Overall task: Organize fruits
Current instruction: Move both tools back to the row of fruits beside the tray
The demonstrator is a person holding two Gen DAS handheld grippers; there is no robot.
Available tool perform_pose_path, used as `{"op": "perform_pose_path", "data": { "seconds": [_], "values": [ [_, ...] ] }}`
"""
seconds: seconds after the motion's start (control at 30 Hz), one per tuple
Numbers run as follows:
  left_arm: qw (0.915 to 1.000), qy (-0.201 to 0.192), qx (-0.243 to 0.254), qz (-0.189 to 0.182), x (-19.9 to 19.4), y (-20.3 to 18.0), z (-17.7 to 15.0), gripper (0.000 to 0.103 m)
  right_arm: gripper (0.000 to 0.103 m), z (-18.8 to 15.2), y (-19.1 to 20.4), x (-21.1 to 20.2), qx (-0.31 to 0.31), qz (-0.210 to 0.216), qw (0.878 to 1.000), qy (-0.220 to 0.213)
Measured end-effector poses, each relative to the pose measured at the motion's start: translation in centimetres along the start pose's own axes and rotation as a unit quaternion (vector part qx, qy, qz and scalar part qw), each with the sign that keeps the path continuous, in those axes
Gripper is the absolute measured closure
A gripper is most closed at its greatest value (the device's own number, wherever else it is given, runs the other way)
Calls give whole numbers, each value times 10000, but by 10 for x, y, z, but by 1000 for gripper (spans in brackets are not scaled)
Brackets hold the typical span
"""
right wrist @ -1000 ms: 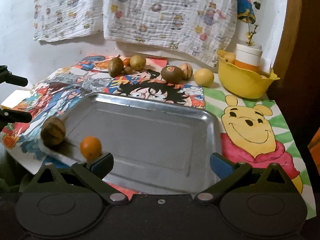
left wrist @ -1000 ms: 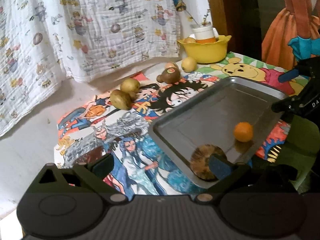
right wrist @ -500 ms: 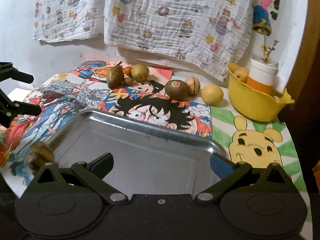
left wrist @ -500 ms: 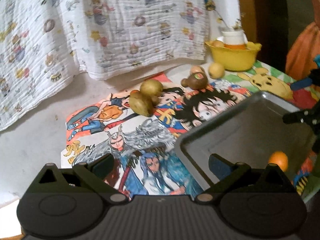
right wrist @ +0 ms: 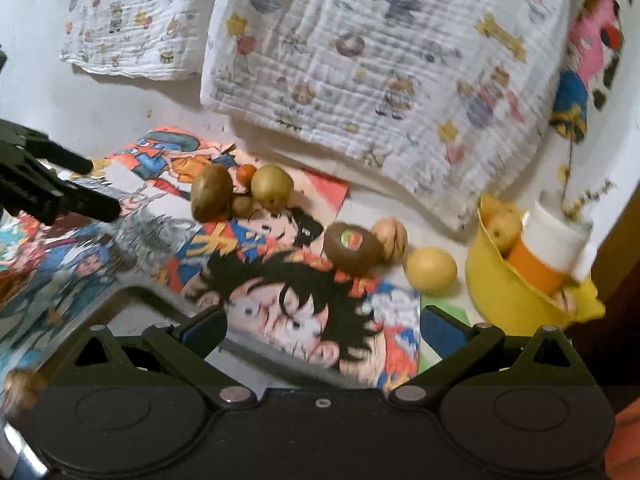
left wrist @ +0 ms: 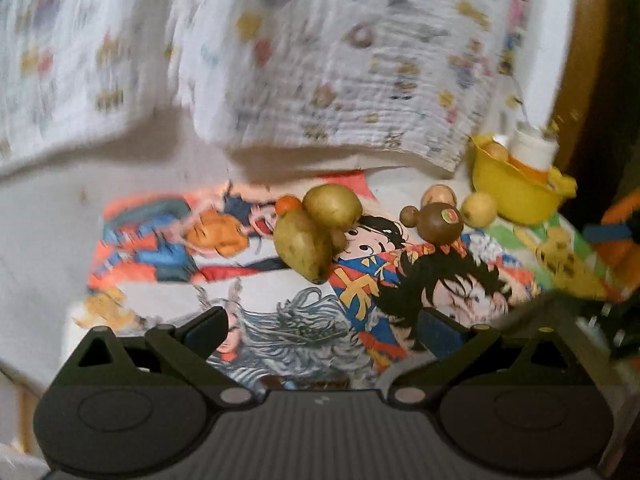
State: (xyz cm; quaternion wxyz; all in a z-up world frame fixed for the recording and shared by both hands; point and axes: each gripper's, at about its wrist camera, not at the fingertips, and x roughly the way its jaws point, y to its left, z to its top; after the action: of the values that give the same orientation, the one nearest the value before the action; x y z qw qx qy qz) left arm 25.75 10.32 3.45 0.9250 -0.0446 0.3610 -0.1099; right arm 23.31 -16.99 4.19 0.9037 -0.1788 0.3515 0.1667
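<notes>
My left tool (left wrist: 322,330) and right tool (right wrist: 324,330): black bodies, blue finger pads (right wrist: 438,334), silver screws, ribbed base.

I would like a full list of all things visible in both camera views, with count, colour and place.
Fruits on mat: about eight, brown, yellow-green, orange, in two clusters.
Yellow bowl: one, right, holding fruit and a white-orange cup.
Cartoon mat: one, multicoloured, under fruits.
Printed cloths: two, white, hanging behind.
Metal tray: one, grey, near edge, blurred.
Left gripper: black, open.
Right gripper: black, open.
</notes>
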Motion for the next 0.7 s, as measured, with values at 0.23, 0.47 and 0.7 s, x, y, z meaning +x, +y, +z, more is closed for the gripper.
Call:
{"op": "perform_pose_path", "data": {
  "seconds": [0.23,0.47,0.7],
  "values": [
    [9971,192,-688,-247,43,19,19,0,1,25,16,39,-116,5,9999,-110],
    [9927,265,-1158,-206,76,28,40,0,1,45,36,72,-643,238,9971,-322],
    [9920,326,-1212,-111,100,36,48,1,4,60,33,104,-1503,-10,9871,-553]
  ]
}}
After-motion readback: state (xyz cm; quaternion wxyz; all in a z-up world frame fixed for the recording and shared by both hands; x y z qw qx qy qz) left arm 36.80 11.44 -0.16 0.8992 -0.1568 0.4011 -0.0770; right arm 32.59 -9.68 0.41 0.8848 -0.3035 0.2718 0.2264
